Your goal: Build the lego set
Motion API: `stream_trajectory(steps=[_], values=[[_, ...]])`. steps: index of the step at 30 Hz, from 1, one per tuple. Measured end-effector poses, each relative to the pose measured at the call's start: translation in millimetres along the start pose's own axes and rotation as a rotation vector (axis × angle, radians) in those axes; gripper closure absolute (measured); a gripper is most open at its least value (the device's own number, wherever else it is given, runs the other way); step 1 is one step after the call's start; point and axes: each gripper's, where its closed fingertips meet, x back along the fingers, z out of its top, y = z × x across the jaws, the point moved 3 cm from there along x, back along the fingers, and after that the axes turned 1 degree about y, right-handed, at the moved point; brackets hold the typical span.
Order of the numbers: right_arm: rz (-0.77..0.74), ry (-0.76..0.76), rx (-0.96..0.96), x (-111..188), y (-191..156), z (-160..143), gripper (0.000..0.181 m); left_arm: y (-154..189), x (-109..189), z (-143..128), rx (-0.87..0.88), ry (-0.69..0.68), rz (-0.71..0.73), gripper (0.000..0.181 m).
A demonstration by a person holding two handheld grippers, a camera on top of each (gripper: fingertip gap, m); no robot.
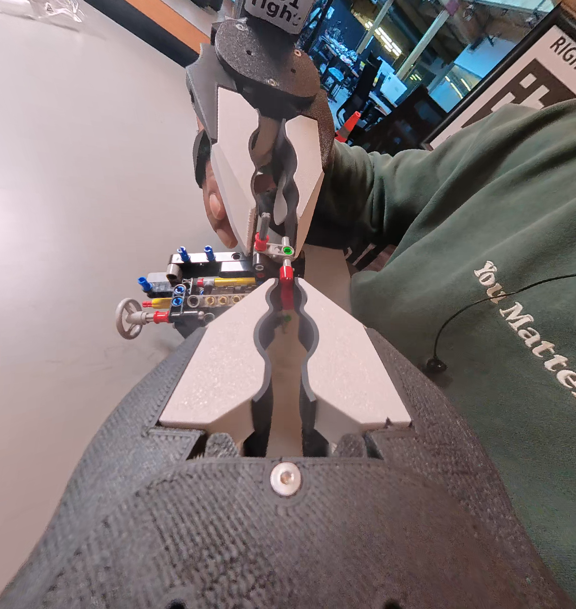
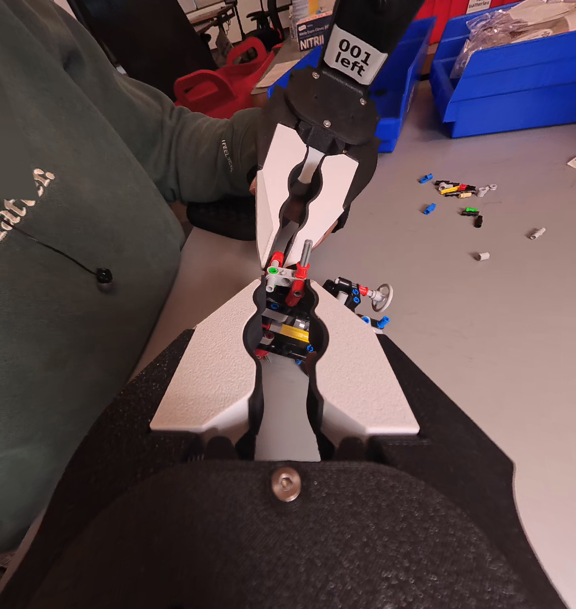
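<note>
The lego assembly (image 1: 214, 290) is a black frame with yellow, blue and red pins and a grey steering wheel (image 1: 128, 318). My right gripper (image 2: 286, 286) is shut on the assembly (image 2: 289, 333) and comes in from above in the left wrist view (image 1: 275, 253). At the assembly's near end sits a small grey beam with a green pin (image 1: 278, 249), plus a red bush on a grey axle (image 2: 302, 263). My left gripper (image 1: 286, 283) is shut on a red connector (image 1: 286, 293) that joins this beam. It also shows in the right wrist view (image 2: 280, 257).
Loose small lego parts (image 2: 457, 189) lie scattered on the grey table (image 2: 444, 296) to the right. Blue bins (image 2: 510, 82) stand at the back. A person's green sweatshirt (image 1: 477, 263) is close beside both grippers. A clear plastic bag (image 1: 33, 10) lies at the far left.
</note>
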Motion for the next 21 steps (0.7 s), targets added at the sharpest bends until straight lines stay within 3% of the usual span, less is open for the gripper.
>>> stream_trajectory(steps=[15,21], values=[[-0.051,-0.162,-0.023,-11.1,-5.0,-3.5,0.160,0.3,-6.9,-11.9,-0.031,-0.173,0.080,0.176],[-0.071,-0.139,-0.040,-7.4,-1.5,-3.5,0.160,-1.3,-3.5,-7.5,-0.047,-0.125,0.101,0.176]])
